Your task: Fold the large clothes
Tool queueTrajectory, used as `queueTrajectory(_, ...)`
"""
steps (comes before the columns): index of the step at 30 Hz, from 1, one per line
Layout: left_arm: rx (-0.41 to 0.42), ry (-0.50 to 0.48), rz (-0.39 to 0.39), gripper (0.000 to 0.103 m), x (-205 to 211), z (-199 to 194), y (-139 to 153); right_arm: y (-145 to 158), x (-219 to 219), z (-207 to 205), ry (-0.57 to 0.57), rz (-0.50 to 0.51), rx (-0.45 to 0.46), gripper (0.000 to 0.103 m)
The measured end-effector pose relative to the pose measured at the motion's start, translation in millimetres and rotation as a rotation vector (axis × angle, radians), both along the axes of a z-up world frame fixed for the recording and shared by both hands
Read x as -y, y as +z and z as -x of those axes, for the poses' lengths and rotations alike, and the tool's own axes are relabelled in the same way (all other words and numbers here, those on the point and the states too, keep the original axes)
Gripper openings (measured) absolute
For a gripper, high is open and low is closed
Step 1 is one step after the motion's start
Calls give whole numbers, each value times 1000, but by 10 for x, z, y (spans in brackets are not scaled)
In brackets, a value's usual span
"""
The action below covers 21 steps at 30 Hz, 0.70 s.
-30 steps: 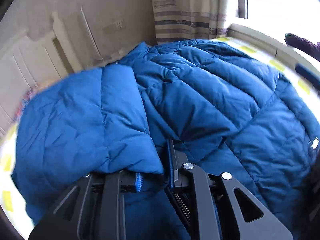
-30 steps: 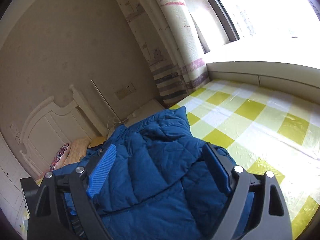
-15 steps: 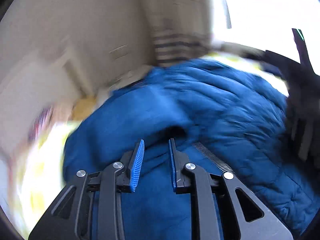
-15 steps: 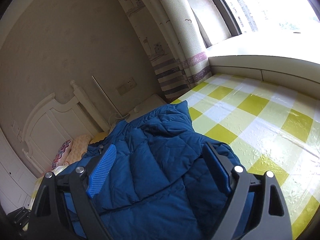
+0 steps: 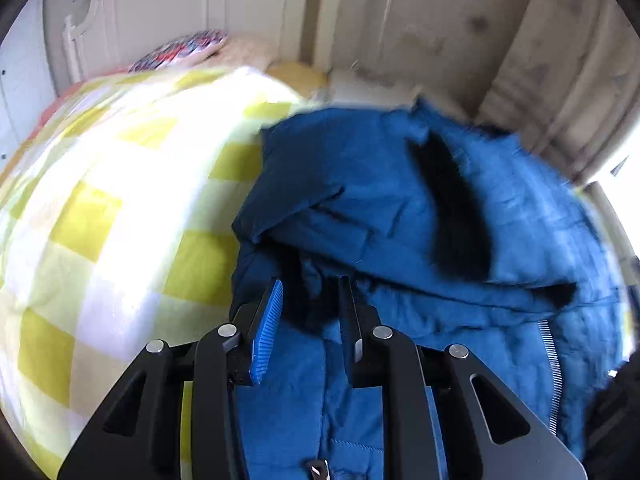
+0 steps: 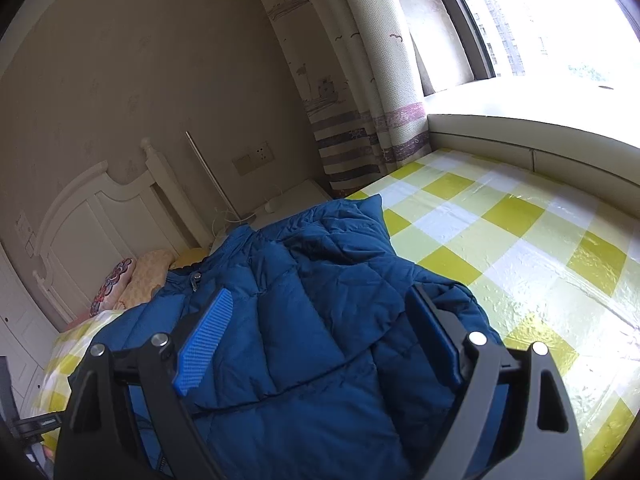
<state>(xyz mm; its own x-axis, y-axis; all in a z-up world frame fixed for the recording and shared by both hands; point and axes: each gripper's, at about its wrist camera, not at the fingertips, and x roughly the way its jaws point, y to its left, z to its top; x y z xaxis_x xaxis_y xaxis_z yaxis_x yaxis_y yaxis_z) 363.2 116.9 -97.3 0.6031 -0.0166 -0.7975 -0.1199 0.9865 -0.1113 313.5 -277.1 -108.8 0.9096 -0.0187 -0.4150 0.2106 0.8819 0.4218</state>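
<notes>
In the left wrist view, the left gripper (image 5: 310,292) hangs over the near edge of a blue padded jacket (image 5: 400,216). Its jaws have just been opening and now stand a narrow gap apart, with dark folds of the jacket seen through the gap; the pads press on nothing. The jacket lies bunched on a bed covered by a yellow and white checked sheet (image 5: 120,208), and a zipper (image 5: 550,364) runs along its right side. A patterned pillow (image 5: 180,50) sits at the far end of the bed against a white headboard (image 5: 168,4). The picture is blurred.

In the right wrist view, the right gripper (image 6: 320,316) is spread wide above the same jacket (image 6: 304,312) and grips nothing. The jacket lies on the left part of the bed, with bare checked sheet (image 6: 520,240) to its right. Beyond it stand the headboard (image 6: 100,216), a striped curtain (image 6: 360,92) and a bright window (image 6: 552,16).
</notes>
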Motion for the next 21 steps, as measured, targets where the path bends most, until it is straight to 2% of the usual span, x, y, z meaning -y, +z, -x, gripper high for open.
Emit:
queueTrajectory(3,52,11,-76,19,90,-7,-158,9,-45,-16,9,23,-6,88)
queueTrajectory(4,78,-3,-145,20,163,22,-194,10,-67,-17,12,33,-7,88)
queueTrajectory(5,87,-7,-171,21,185,44,-194,12,-103,-28,19,51,-12,88)
queueTrajectory(8,94,3,-166,30,132,57,-192,42,-197,-15,43,96,-2,88)
queueTrajectory(9,96,16,-155,39,89,62,-195,50,-232,-12,54,110,1,88)
queueTrajectory(10,97,30,-144,43,37,76,-202,65,-284,-13,68,130,2,87)
queueTrajectory(13,96,49,-85,51,-74,107,-208,169,-651,-23,180,259,6,85)
queueTrajectory(16,93,54,-113,54,-38,102,-212,267,-1308,-14,361,488,9,85)
queueTrajectory(18,87,74,-137,64,-37,106,-209,256,-1818,-2,496,677,0,85)
queueTrajectory(21,79,97,-97,73,-132,113,-226,181,-2376,-114,627,825,-49,84)
